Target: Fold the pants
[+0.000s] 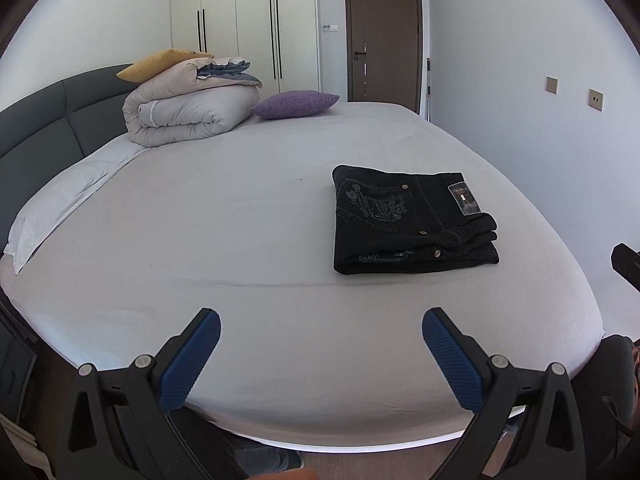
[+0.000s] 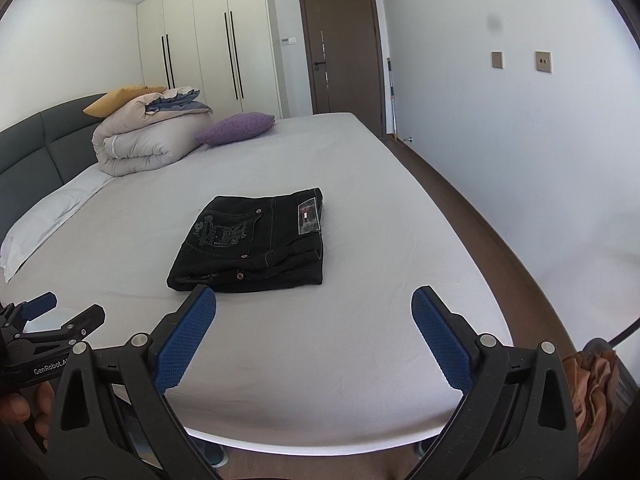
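Right tool (image 2: pixel 314 298) black-framed, blue cross-hatched pads (image 2: pixel 182 340), silver pivot screws, left tool (image 1: pixel 321 320) alike, lettered "GenRobot"

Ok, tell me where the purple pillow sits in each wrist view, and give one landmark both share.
Left wrist: purple pillow upper centre, at the far end of the bed, right of the rolled duvet.
Right wrist: purple pillow upper left of centre, again right of the duvet.
Shared landmark: the brown door behind it.
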